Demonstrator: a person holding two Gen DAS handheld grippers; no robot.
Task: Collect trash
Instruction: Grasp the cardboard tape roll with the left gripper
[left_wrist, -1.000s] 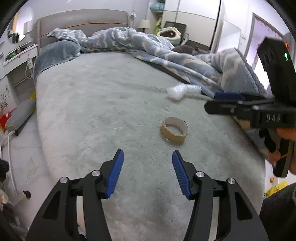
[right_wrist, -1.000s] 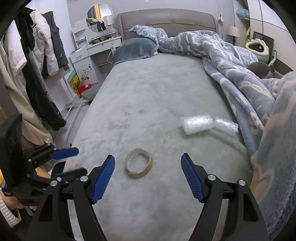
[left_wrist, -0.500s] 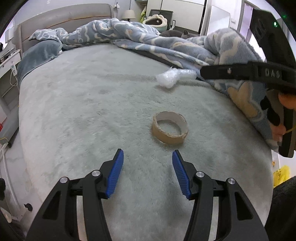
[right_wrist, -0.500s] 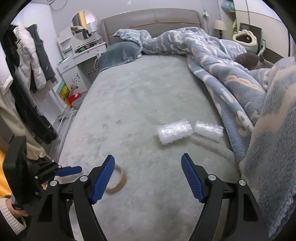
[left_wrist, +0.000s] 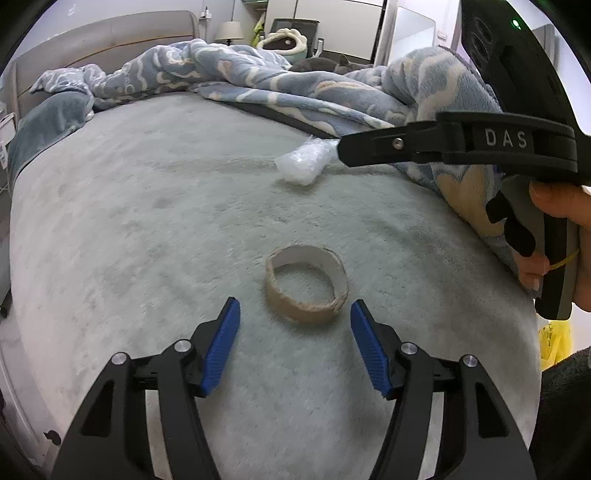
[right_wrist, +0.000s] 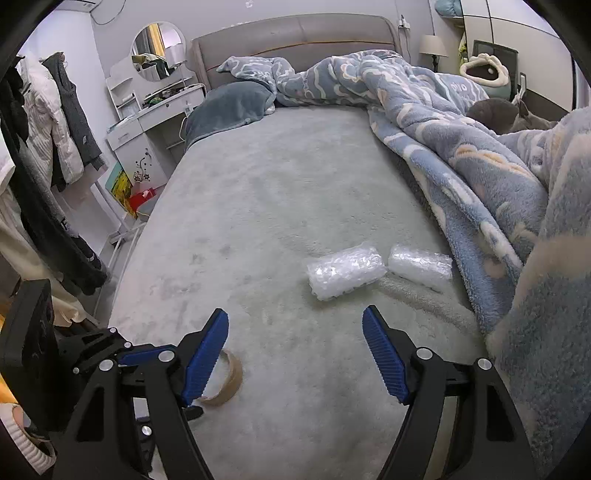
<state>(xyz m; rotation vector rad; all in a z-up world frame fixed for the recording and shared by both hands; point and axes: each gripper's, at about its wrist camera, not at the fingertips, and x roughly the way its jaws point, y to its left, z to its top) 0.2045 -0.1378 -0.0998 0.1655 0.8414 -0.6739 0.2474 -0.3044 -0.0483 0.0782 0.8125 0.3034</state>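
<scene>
left wrist: my left gripper spread, jaws just widening, cardboard ring lying on the bed just ahead, untouched | right wrist: my right gripper spread, jaws opening, empty; only here both bubble wrap rolls show

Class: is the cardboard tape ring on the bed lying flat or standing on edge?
Flat. The cardboard tape ring shows its round opening facing up.
</scene>
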